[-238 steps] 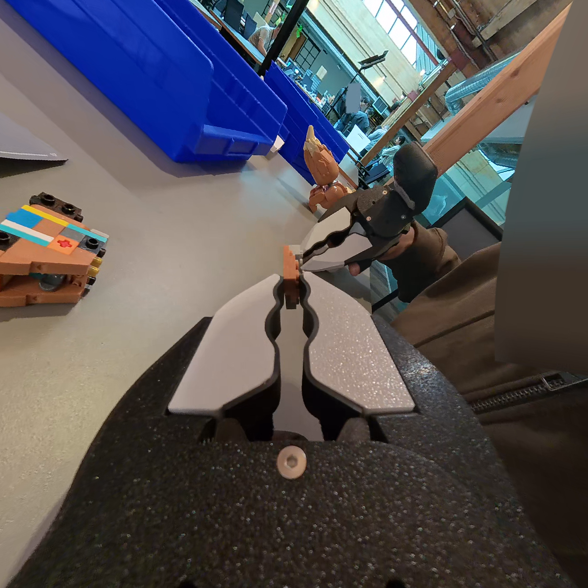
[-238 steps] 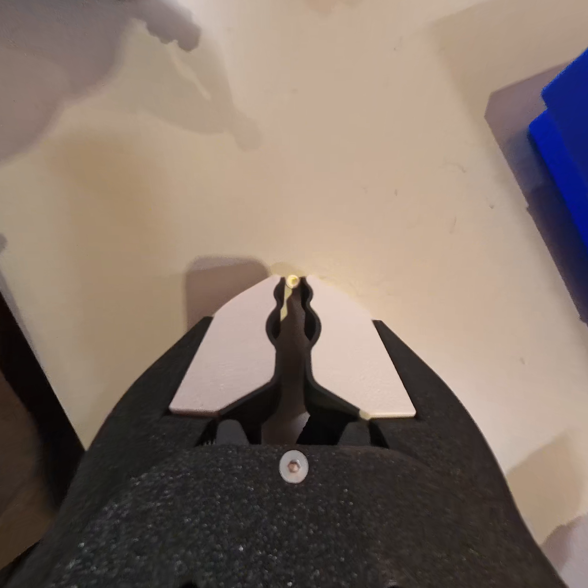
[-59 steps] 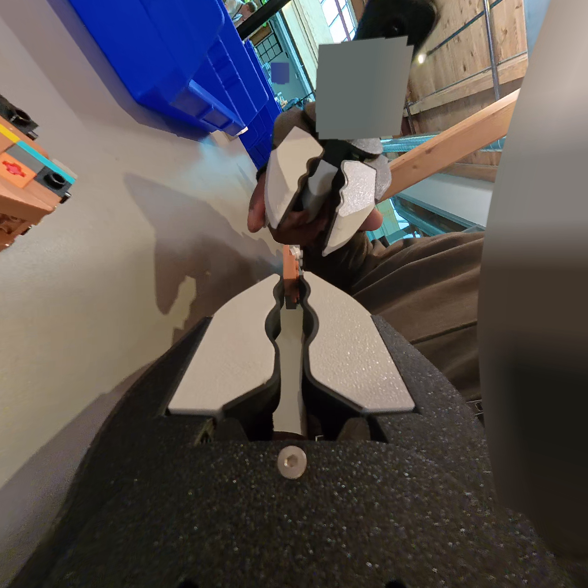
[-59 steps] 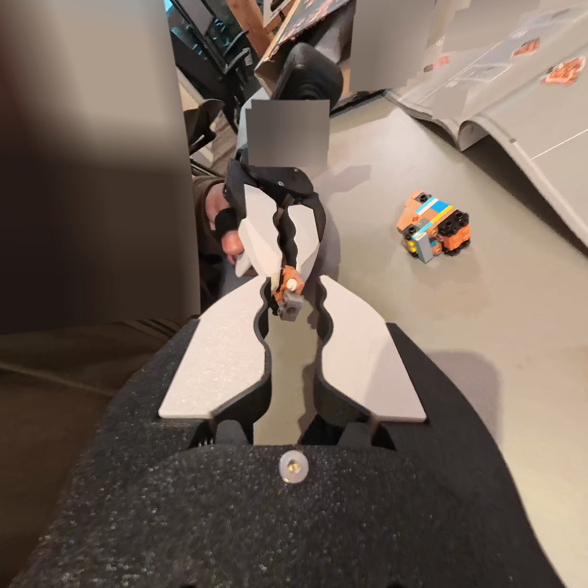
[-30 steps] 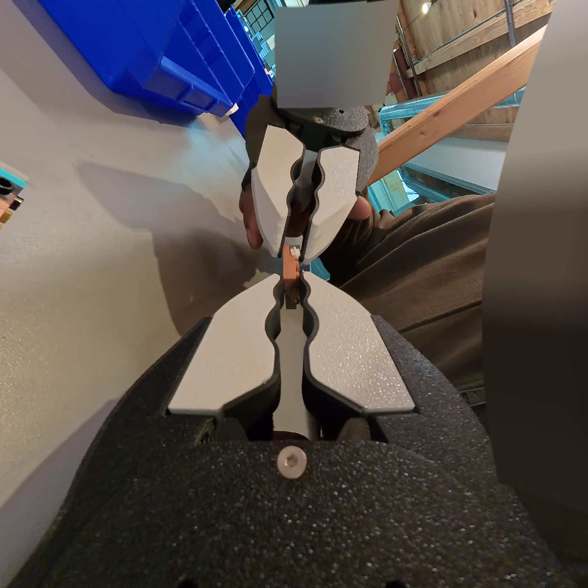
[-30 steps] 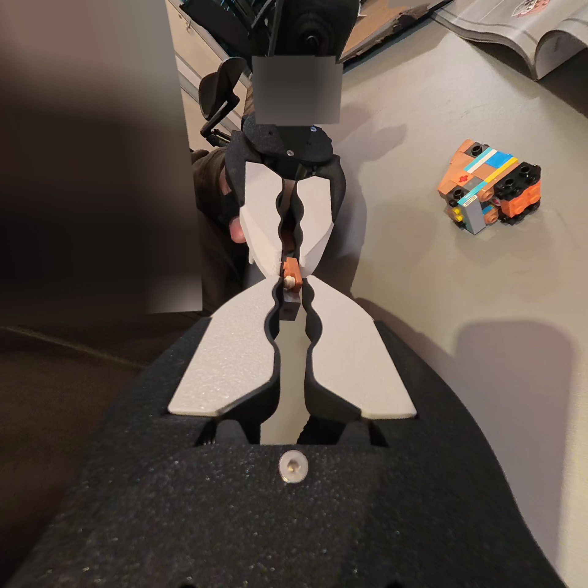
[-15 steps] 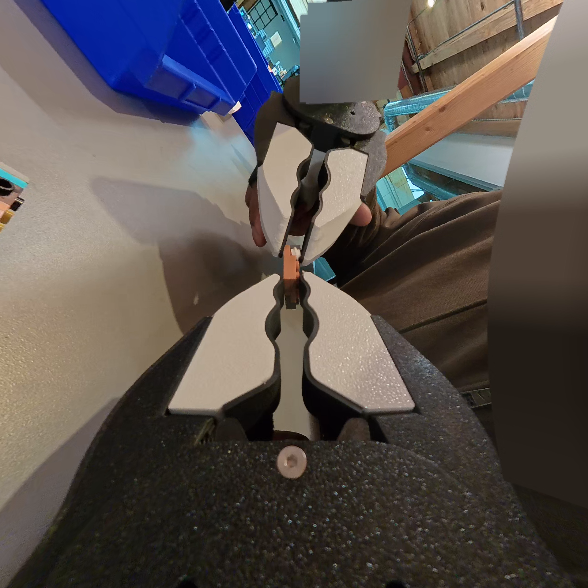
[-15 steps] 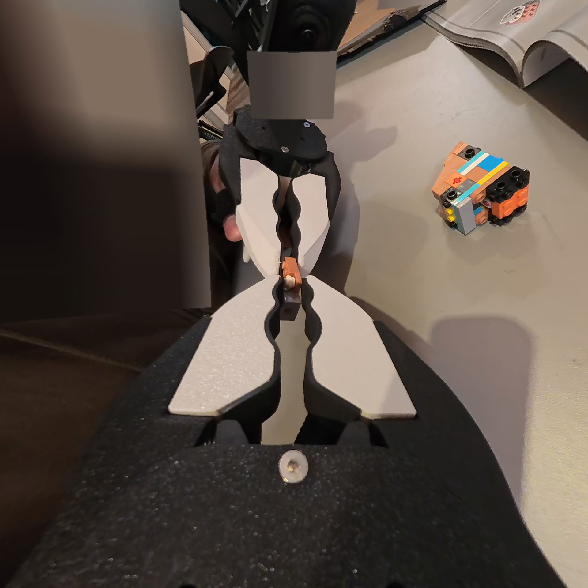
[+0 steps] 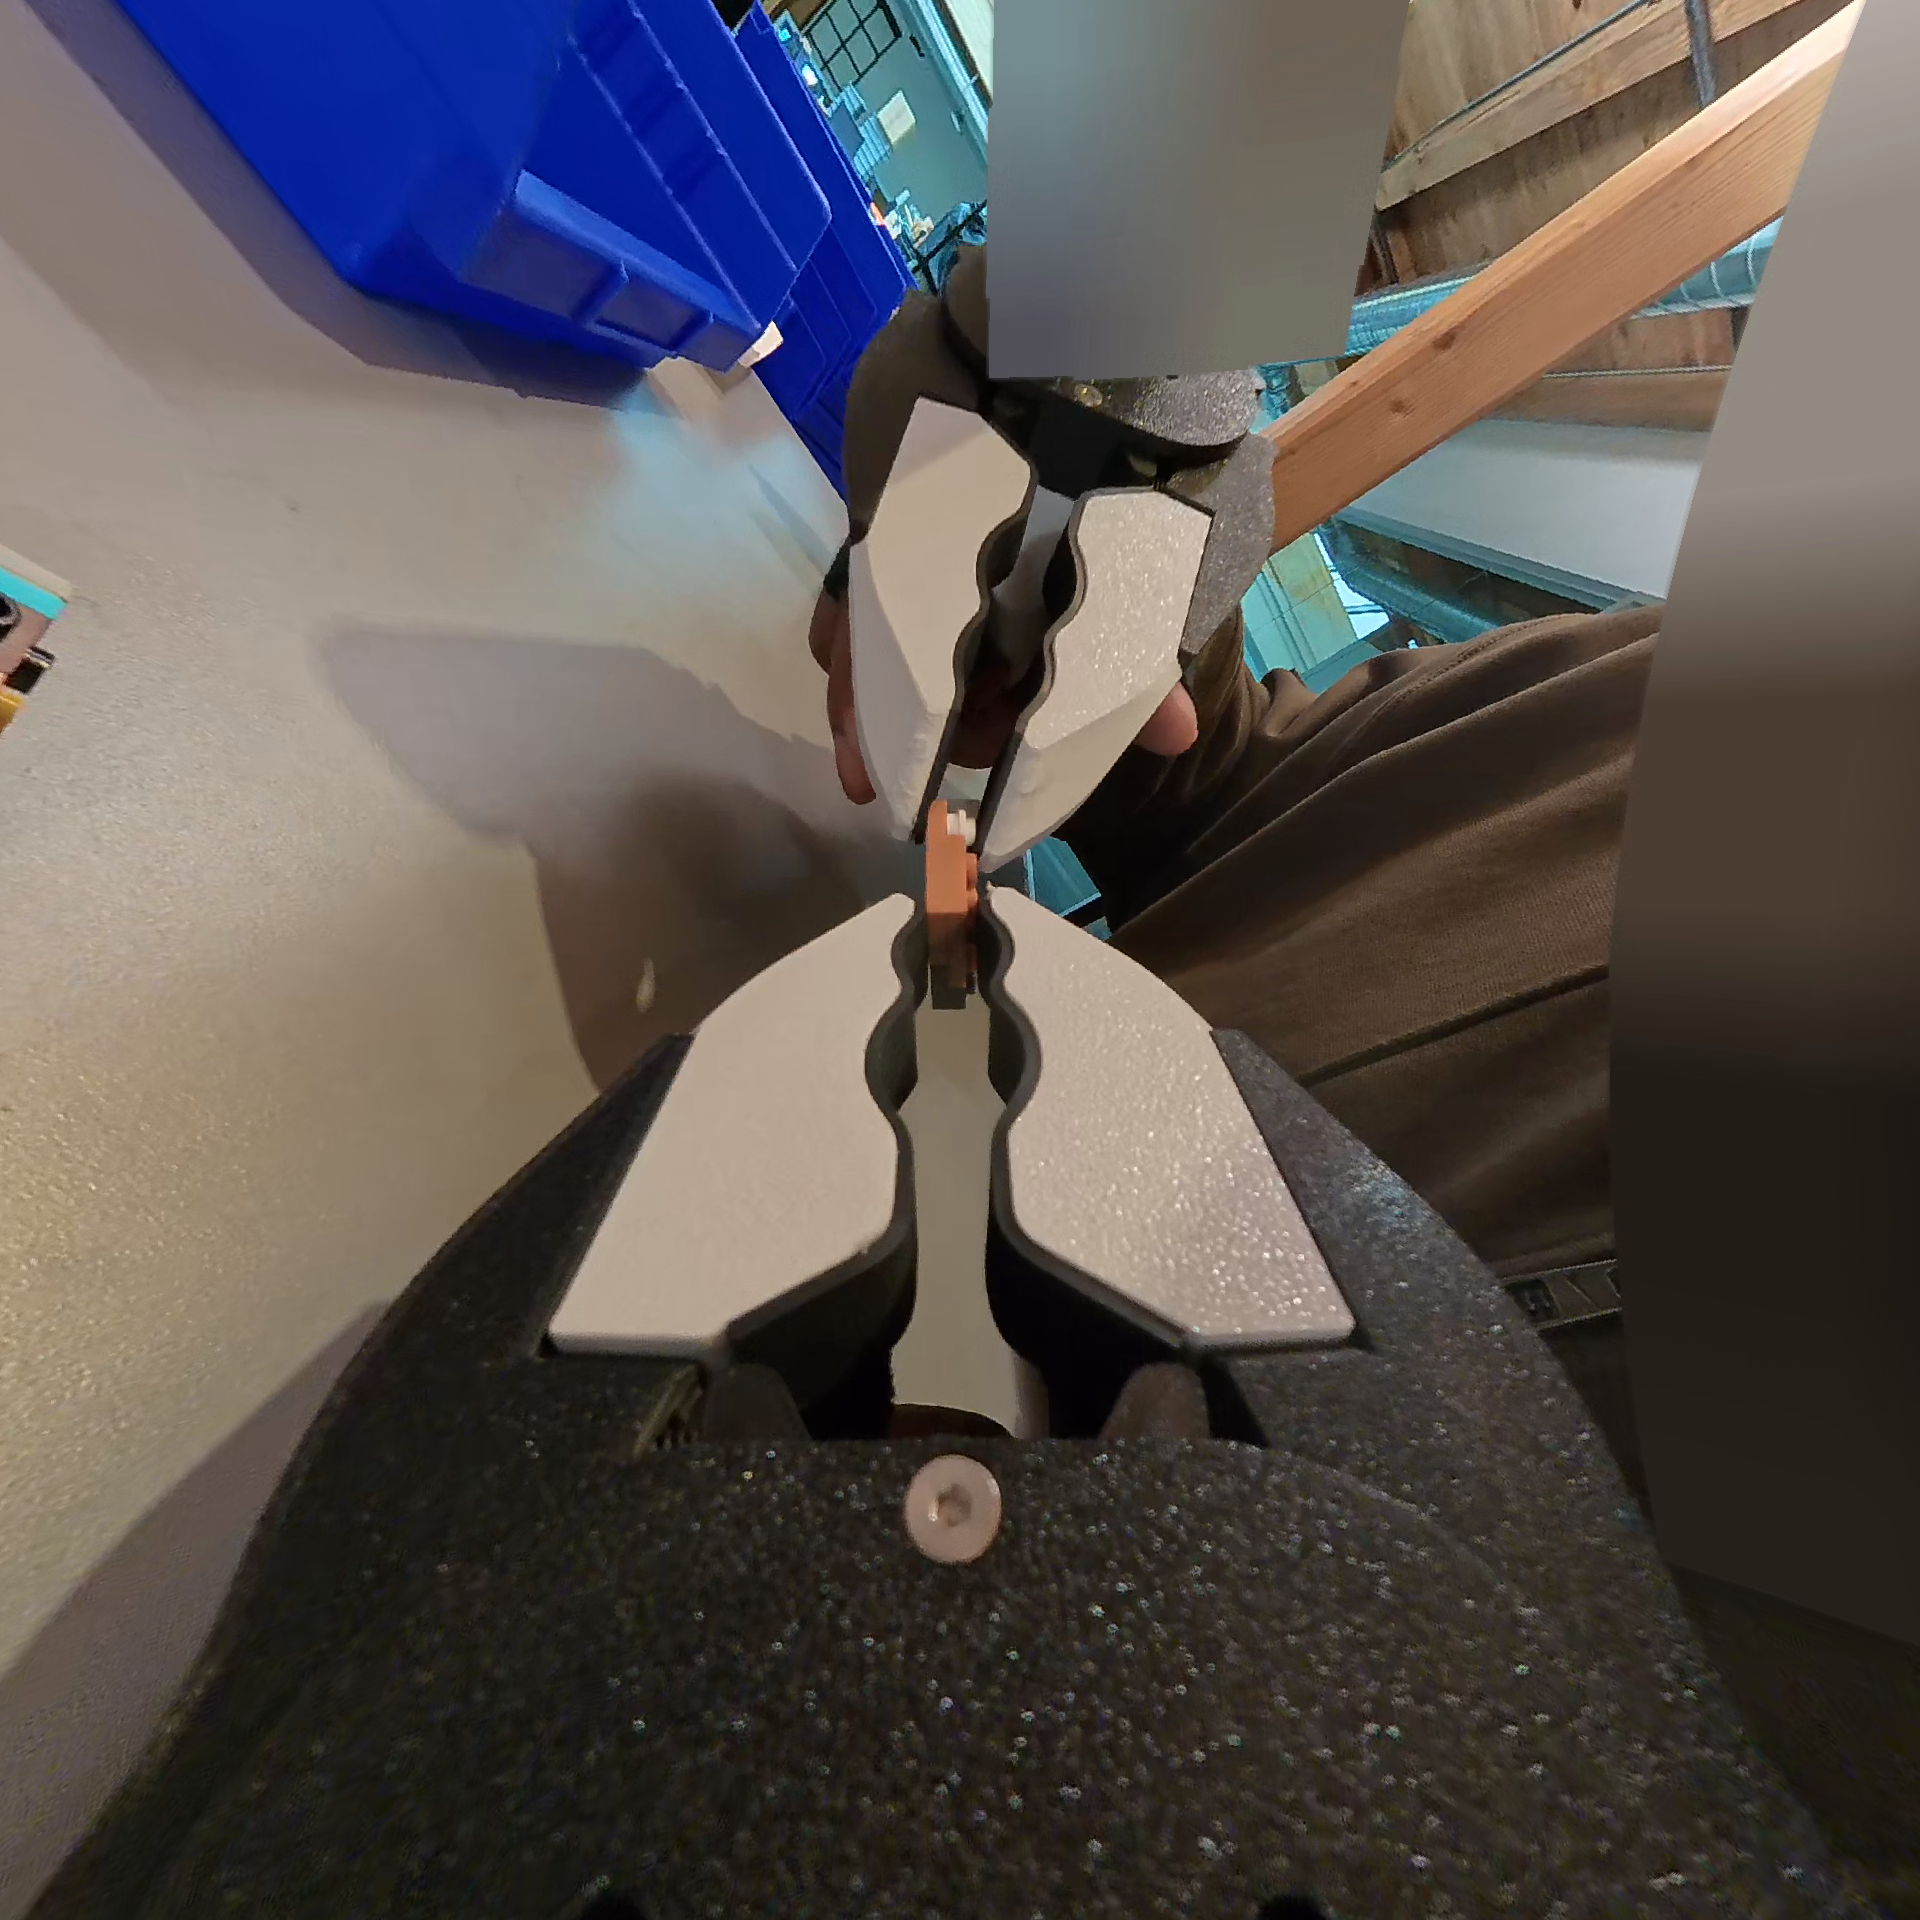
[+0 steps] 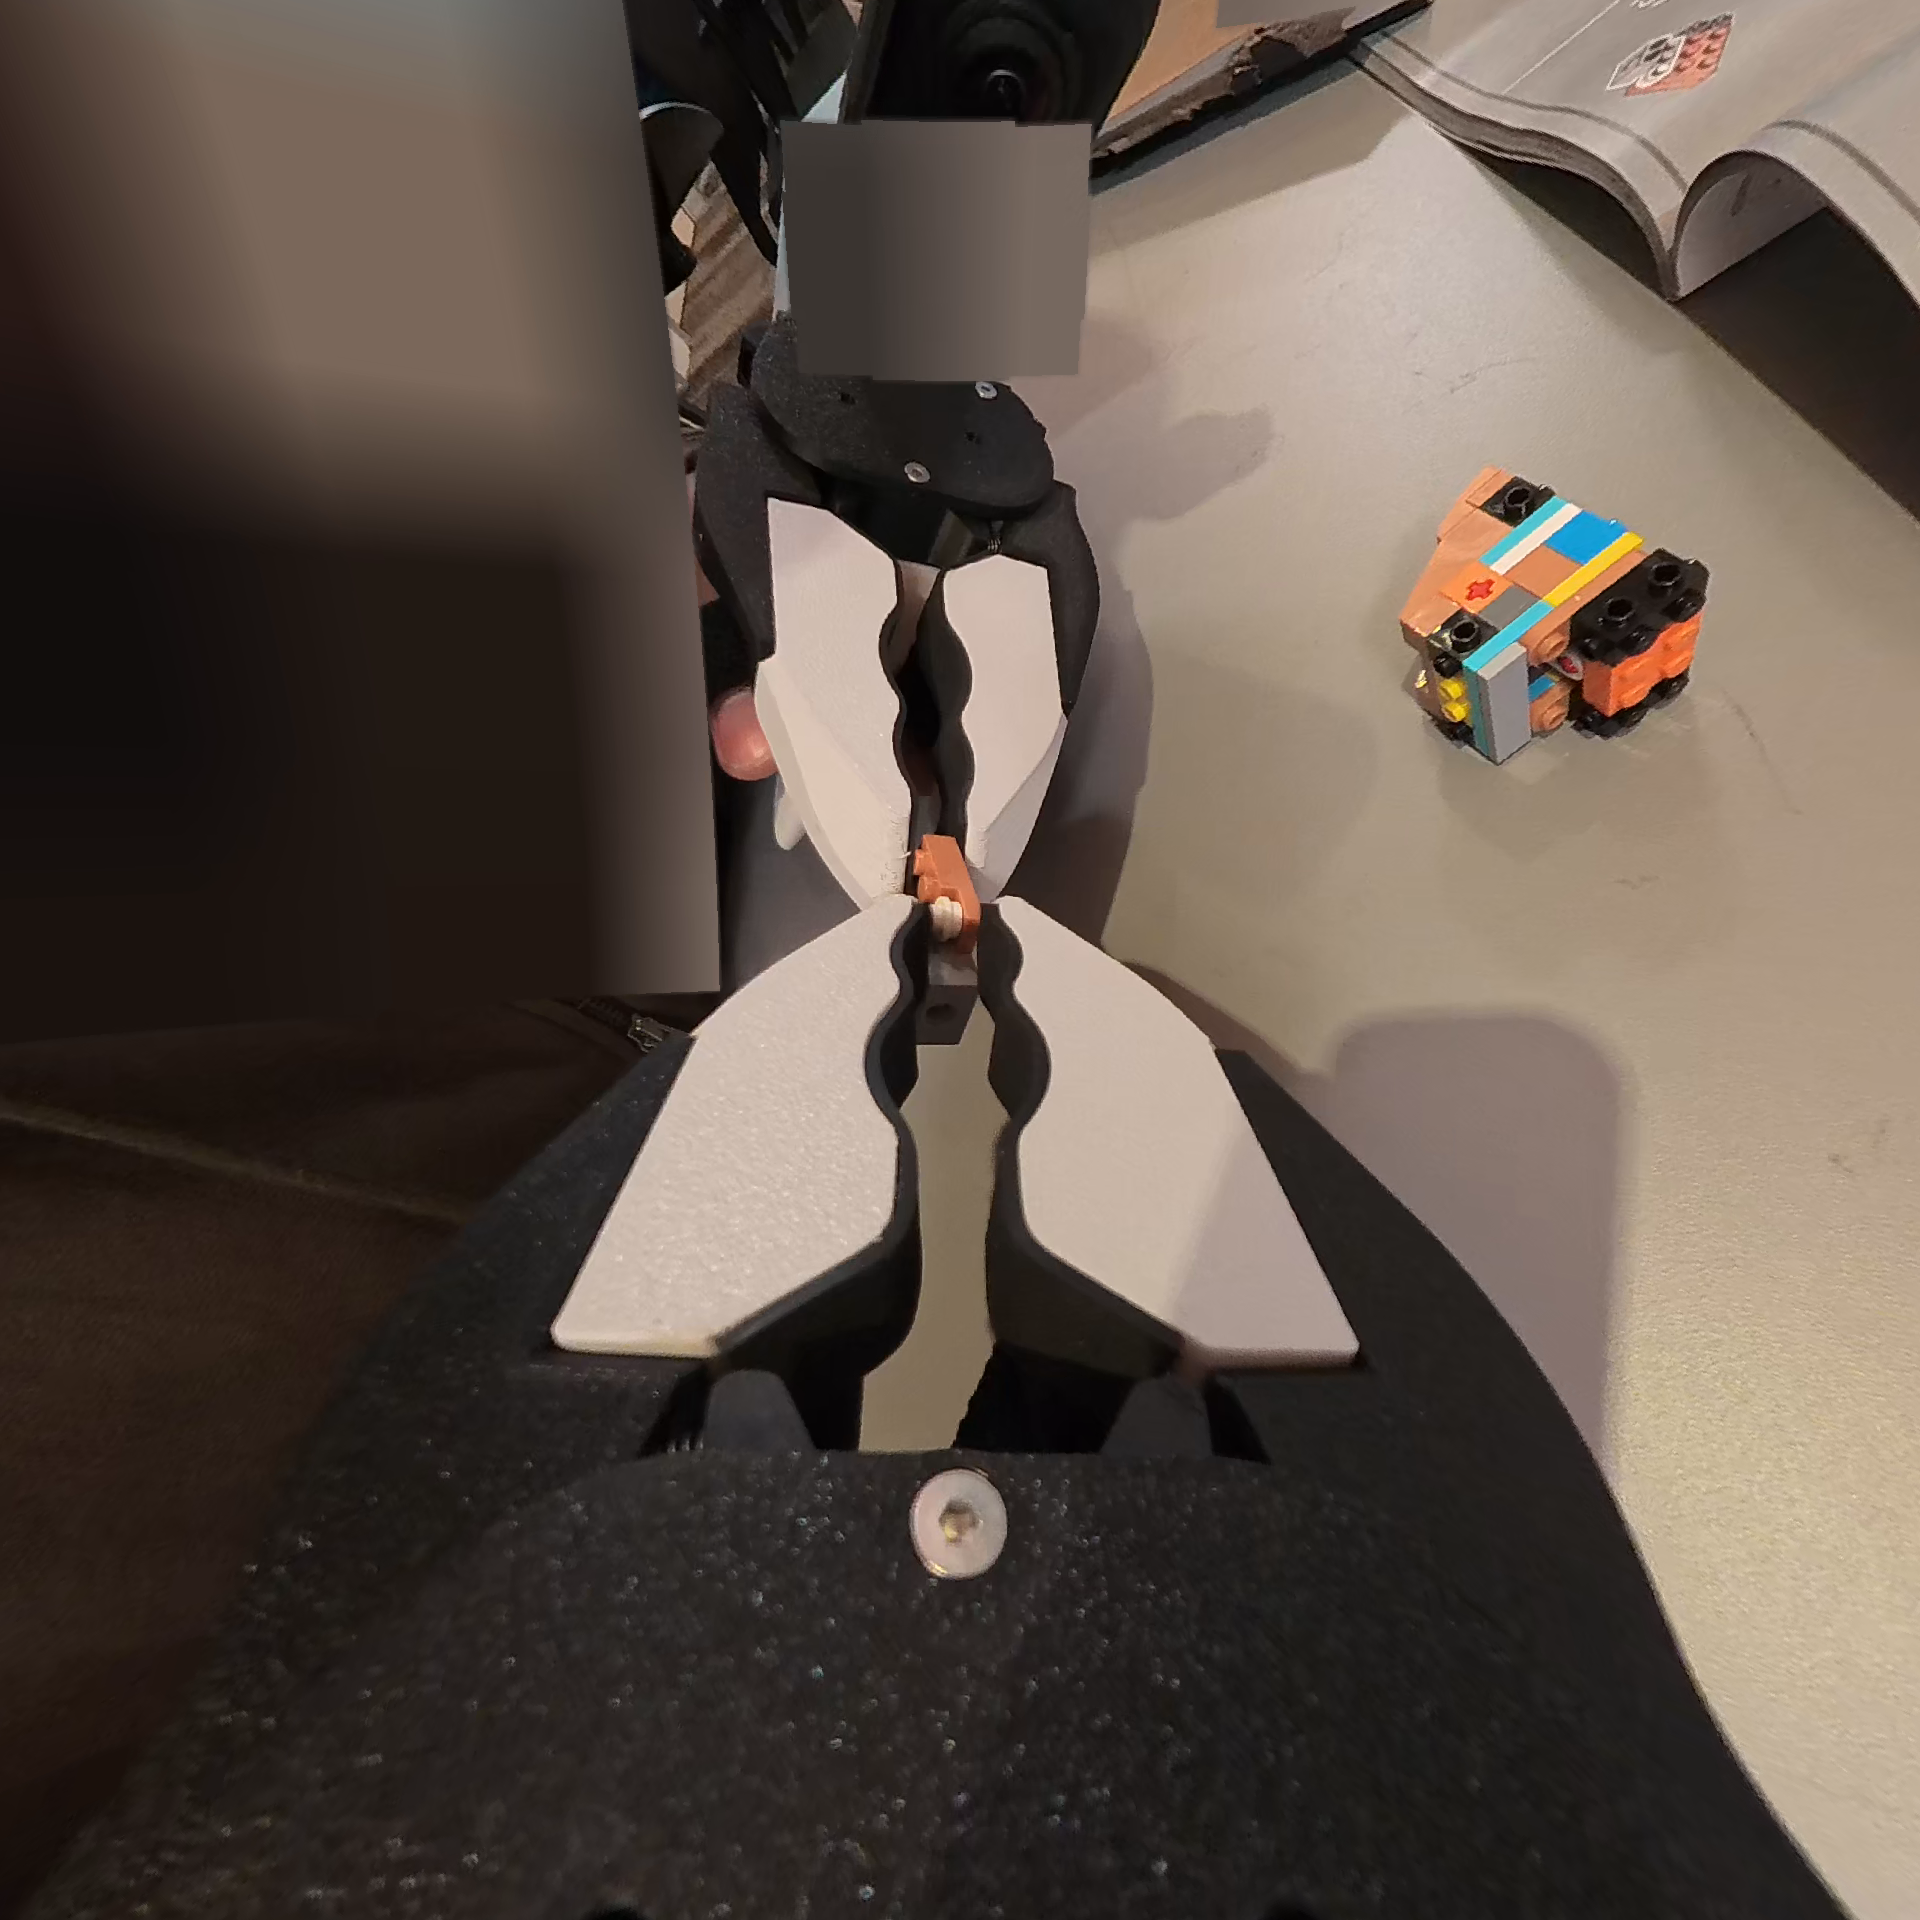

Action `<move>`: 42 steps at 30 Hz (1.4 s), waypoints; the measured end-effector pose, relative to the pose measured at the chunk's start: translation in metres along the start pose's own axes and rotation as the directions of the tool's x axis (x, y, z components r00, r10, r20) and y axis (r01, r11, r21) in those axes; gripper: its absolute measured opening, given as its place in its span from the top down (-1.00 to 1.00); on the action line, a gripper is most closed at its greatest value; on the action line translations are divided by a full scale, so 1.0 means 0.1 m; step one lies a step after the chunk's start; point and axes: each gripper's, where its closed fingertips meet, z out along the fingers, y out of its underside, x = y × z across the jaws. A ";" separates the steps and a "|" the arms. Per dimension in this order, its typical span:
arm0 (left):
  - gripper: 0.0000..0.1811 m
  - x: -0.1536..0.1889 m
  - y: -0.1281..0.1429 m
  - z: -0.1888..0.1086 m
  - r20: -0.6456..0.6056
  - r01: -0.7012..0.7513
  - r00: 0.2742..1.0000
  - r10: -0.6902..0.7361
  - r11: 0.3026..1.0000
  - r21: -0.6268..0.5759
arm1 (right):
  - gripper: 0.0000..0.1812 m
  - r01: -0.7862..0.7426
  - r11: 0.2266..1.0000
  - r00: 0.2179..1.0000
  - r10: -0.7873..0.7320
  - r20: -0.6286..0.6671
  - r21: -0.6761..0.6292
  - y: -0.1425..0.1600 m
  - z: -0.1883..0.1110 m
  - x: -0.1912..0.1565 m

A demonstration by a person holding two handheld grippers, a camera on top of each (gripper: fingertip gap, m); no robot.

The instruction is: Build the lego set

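A small assembly, a brown plate [image 9: 945, 883] with a white stud and a dark grey brick [image 10: 943, 1003], hangs in the air between both grippers. My left gripper [image 9: 948, 906] is shut on the brown plate. My right gripper [image 10: 948, 916] is shut on the grey-brick end. The two meet tip to tip above the table's near edge. The right gripper [image 9: 951, 826] shows opposite in the left wrist view, and the left gripper [image 10: 937, 868] shows opposite in the right wrist view. A partly built brown, blue, yellow and black model [image 10: 1548, 623] lies on the grey table [image 10: 1351, 935].
Blue bins [image 9: 468, 156] stand along the table's far side. An open instruction booklet [image 10: 1714, 135] lies beyond the model. The model's edge shows at the left [image 9: 21, 644]. A person's brown sleeve [image 9: 1403, 831] lies behind the grippers. Only a small space, under 4 cm, lies between the two pairs of fingers.
Two seconds ago my right gripper was open in front of the assembly. It has come in and shut on the grey end. In the last second both grippers stay tip to tip, shifting only slightly.
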 end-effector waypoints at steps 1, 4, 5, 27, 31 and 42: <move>0.91 0.00 0.00 0.00 0.000 -0.001 1.000 0.001 1.000 -0.001 | 0.90 0.001 1.000 1.000 -0.001 0.000 0.000 0.00 0.00 0.00; 0.91 0.00 0.00 0.00 -0.001 -0.001 1.000 0.001 1.000 -0.002 | 0.90 0.015 1.000 1.000 -0.015 -0.006 -0.006 0.01 0.00 0.00; 0.91 0.00 0.01 0.00 -0.001 -0.002 1.000 0.002 1.000 -0.003 | 0.90 0.018 1.000 1.000 -0.018 -0.007 -0.008 0.01 0.00 -0.01; 0.90 0.03 -0.13 -0.21 -0.135 0.271 0.959 -0.249 0.945 0.183 | 0.50 0.450 0.891 0.876 -0.430 -0.218 0.049 -0.06 -0.04 -0.05; 0.91 0.07 -0.07 -0.23 -0.144 0.302 0.950 -0.277 0.932 0.199 | 0.58 0.503 0.862 0.852 -0.480 -0.210 0.068 -0.08 0.01 -0.11; 0.91 0.14 0.10 -0.23 -0.124 0.322 0.945 -0.304 0.931 0.170 | 0.76 0.625 0.780 0.774 -0.614 -0.152 0.029 0.04 0.15 -0.20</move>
